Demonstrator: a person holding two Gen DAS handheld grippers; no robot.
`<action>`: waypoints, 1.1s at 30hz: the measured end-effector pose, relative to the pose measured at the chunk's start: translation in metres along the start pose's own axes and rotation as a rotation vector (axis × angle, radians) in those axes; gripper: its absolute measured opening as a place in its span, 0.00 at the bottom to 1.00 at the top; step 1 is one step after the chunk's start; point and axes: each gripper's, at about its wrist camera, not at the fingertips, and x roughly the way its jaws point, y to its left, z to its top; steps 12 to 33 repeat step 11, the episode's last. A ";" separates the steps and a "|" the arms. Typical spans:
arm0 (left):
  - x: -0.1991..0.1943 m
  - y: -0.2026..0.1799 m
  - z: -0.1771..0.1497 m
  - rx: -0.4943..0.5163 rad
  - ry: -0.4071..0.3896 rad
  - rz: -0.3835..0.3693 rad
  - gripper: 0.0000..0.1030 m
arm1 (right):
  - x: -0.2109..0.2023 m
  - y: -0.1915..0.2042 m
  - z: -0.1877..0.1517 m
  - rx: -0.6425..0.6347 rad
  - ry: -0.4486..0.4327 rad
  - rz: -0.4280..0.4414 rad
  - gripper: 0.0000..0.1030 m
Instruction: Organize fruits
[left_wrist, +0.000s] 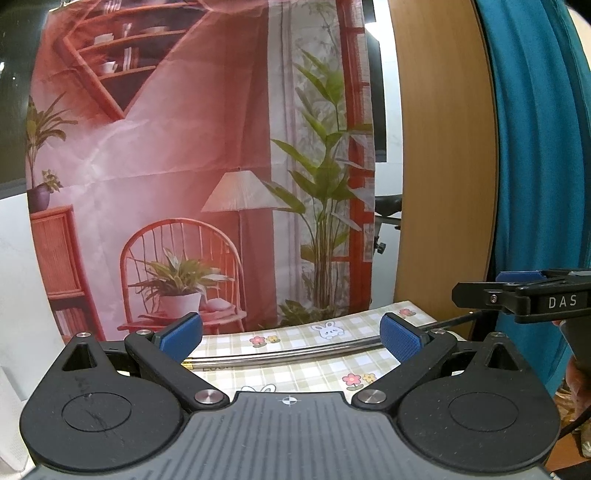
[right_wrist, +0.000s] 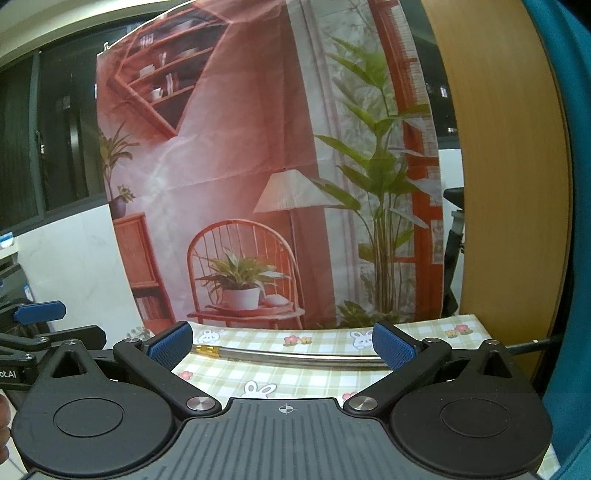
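Observation:
No fruit shows in either view. My left gripper (left_wrist: 291, 338) is open with nothing between its blue pads, held above the near part of a table with a green checked cloth (left_wrist: 317, 369) printed with rabbits and flowers. My right gripper (right_wrist: 282, 341) is open too and holds nothing, above the same cloth (right_wrist: 258, 369). Each gripper shows in the other's view: the right gripper (left_wrist: 517, 291) at the right edge, the left gripper (right_wrist: 37, 321) at the left edge. A metal hose (left_wrist: 288, 355) with a brass end lies across the cloth beyond the fingertips; the same metal hose (right_wrist: 295, 356) shows in the right wrist view.
A printed backdrop (left_wrist: 192, 166) of a red room with chair, lamp and plants hangs upright just behind the table. A curved wooden panel (left_wrist: 443, 155) and teal fabric (left_wrist: 535, 147) stand at the right. A white wall (right_wrist: 74, 266) and dark windows lie to the left.

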 end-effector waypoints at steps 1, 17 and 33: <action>0.000 0.000 0.000 -0.001 0.002 -0.001 1.00 | 0.000 0.000 0.000 0.000 0.000 0.000 1.00; 0.001 0.002 -0.002 -0.012 0.007 -0.017 1.00 | 0.003 -0.002 -0.002 0.000 0.012 -0.002 1.00; 0.001 0.002 -0.002 -0.012 0.007 -0.017 1.00 | 0.003 -0.002 -0.002 0.000 0.012 -0.002 1.00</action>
